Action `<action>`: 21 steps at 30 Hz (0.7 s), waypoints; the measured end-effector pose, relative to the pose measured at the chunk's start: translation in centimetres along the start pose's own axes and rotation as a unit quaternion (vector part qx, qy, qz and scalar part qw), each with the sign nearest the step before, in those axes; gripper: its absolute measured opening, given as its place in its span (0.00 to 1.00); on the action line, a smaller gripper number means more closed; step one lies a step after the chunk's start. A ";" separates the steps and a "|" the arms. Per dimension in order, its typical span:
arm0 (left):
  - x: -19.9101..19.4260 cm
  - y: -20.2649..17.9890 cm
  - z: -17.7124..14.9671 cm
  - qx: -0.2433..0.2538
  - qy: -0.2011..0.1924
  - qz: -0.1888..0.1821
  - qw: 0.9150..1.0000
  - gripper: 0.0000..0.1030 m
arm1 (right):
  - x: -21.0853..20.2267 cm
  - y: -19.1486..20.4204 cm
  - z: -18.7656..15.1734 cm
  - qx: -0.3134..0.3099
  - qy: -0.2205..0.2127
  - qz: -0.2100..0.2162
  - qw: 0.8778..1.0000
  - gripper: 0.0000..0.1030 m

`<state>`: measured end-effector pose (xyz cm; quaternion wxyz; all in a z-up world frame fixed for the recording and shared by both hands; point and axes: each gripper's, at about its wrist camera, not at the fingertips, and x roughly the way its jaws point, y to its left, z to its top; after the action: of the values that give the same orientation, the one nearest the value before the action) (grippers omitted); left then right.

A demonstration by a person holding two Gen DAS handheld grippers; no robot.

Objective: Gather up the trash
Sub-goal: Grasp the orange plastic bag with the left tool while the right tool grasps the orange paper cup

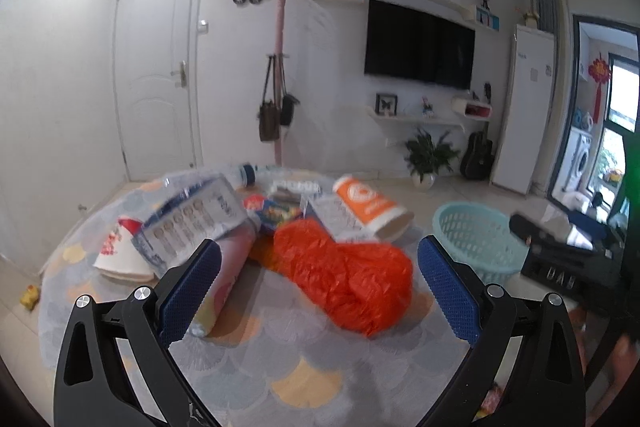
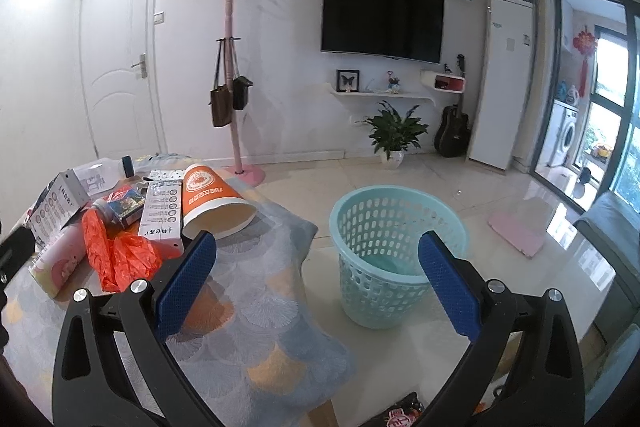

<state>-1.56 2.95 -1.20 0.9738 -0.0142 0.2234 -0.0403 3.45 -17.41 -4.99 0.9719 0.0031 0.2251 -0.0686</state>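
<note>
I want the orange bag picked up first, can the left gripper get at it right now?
Probably yes. The left gripper is open and the orange plastic bag lies straight ahead between its fingers, on top of the tablecloth, with nothing in front of it.

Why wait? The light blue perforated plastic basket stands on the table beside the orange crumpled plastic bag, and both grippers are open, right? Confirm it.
One thing is wrong: the light blue perforated plastic basket stands on the tiled floor beside the table, not on it, as the right wrist view shows. The orange crumpled plastic bag does lie on the table, and the left gripper and right gripper are open.
</note>
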 end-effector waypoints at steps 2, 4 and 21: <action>1.4 0.6 -0.5 -0.005 0.026 -0.013 1.000 0.93 | 1.1 0.1 0.1 -0.005 -0.001 0.021 1.000 0.83; 3.6 1.4 -0.9 -0.029 0.068 -0.040 0.996 0.93 | 2.7 0.5 0.4 -0.016 0.011 0.052 0.998 0.71; 16.5 1.1 -2.2 -0.109 0.218 -0.096 0.965 0.89 | 18.7 3.8 5.2 -0.025 0.133 0.203 0.970 0.77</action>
<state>12.32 2.67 -10.37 0.8858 -0.1324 0.4306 -0.1112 22.90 -16.30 -8.58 0.9266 0.0338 0.3488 0.1363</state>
